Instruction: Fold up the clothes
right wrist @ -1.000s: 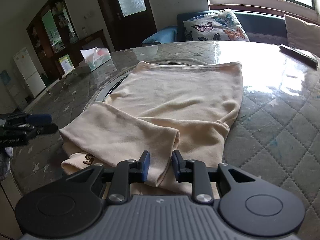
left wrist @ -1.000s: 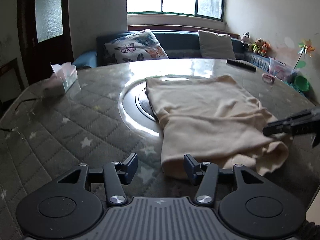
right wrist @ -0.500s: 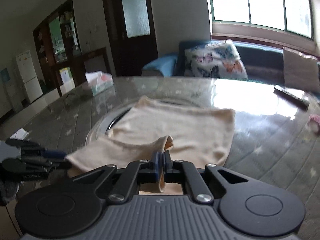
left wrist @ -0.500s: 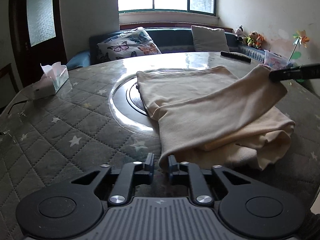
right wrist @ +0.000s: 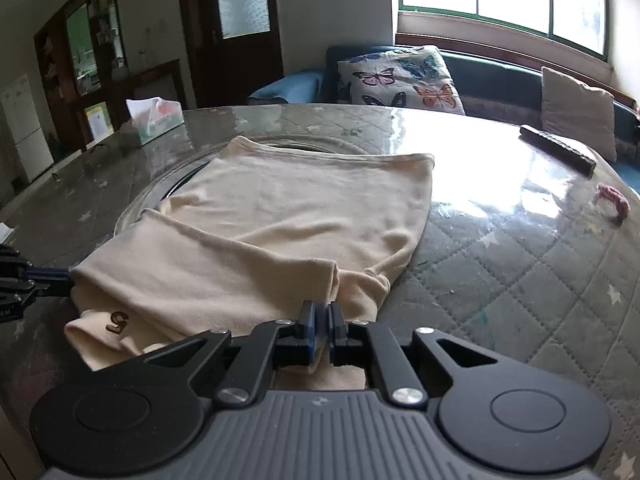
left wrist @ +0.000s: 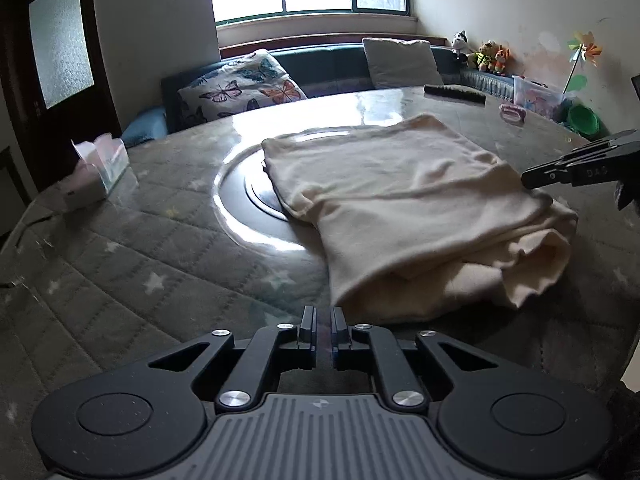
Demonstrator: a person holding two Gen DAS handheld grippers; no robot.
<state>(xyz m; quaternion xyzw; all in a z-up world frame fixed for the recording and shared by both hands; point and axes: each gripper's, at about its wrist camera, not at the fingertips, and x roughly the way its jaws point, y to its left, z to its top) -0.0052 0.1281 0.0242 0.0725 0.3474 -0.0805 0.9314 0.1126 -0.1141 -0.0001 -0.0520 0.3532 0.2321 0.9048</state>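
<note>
1. Left gripper (left wrist: 323, 320): fingers (left wrist: 307, 322) closed. In the right wrist view they pinch the left corner of the garment (right wrist: 288, 216).
2. Right gripper (right wrist: 320, 320): fingers (right wrist: 307, 322) clamped on the near right fold of the garment.
3. The cream garment lies on the worktop (right wrist: 500, 264), partly over the glass turntable (left wrist: 240, 216), its near edge doubled over.
4. A tissue box (left wrist: 96, 176) stands well apart to the left; a remote (right wrist: 558, 148) lies at the far right.
</note>
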